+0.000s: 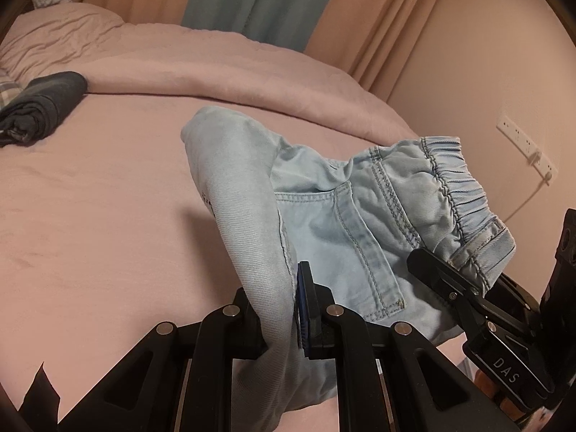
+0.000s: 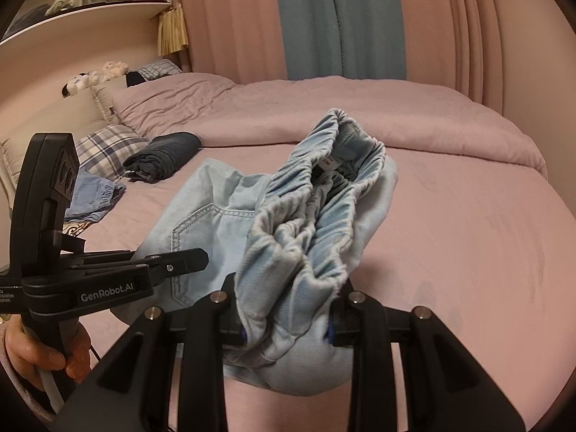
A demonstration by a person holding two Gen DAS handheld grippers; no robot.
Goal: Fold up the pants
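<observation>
Light blue denim pants (image 1: 360,223) with an elastic waistband hang bunched above the pink bed (image 1: 108,216). At the bottom of the left wrist view my left gripper (image 1: 277,298) is shut on a fold of the pale fabric. In the same view my right gripper (image 1: 464,273) comes in from the right and holds the waistband's end. The right wrist view has my right gripper (image 2: 288,320) shut on the gathered waistband of the pants (image 2: 216,223). The left gripper (image 2: 194,257) reaches in from the left onto the denim, held by a person's hand (image 2: 36,352).
A folded dark garment (image 2: 165,156) lies on the bed (image 2: 468,216) near a plaid pillow (image 2: 108,147). Another blue denim piece (image 2: 93,194) sits beside the pillow. A rumpled pink duvet (image 1: 216,54) lies along the far side, curtains behind it. A wall socket strip (image 1: 525,144) is on the right.
</observation>
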